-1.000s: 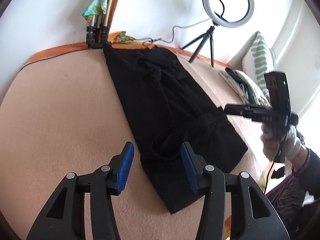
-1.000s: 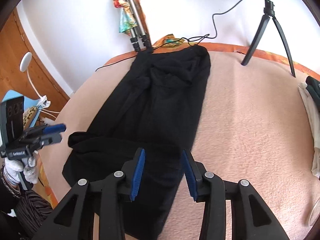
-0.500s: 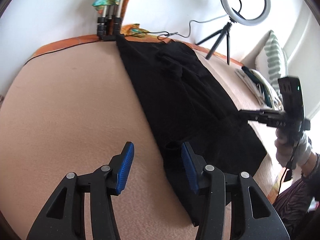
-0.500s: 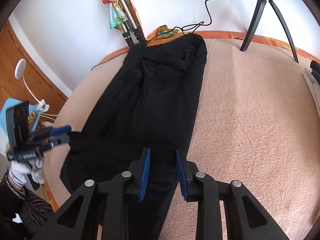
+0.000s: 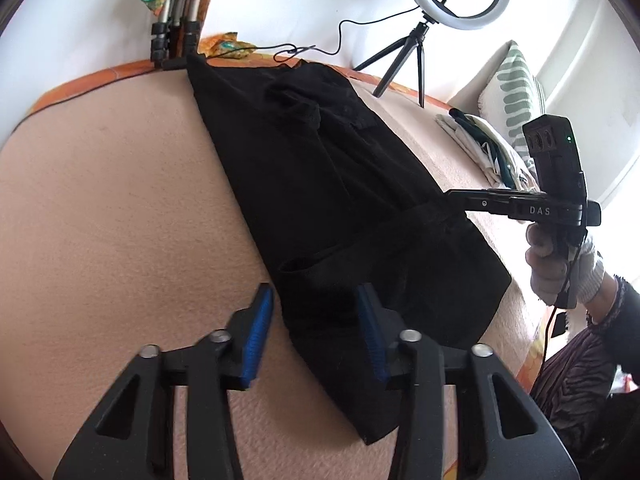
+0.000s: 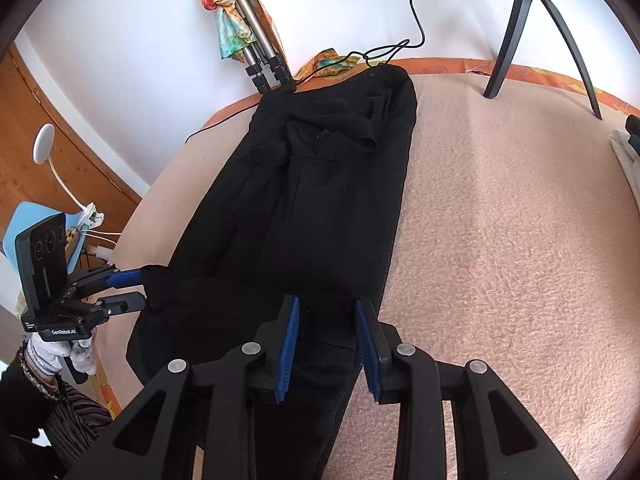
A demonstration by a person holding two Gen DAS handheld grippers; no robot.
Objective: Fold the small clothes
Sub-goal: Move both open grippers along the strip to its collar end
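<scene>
So from my seat the left gripper (image 5: pixel 314 330) has been closing in, its 2 blue pads sit partway apart around a bunched fold at the near corner of the black garment (image 5: pixel 320 184), and I can't tell if they're actually biting the cloth. That garment lies stretched lengthwise down the pink blanket (image 5: pixel 112 216), running from the tripod legs (image 6: pixel 264 64) at the far edge toward me. Over on the right, the right gripper (image 6: pixel 326 344) has just eased wider, pads partway apart over the garment's near fold; can't tell if it's pinching.
</scene>
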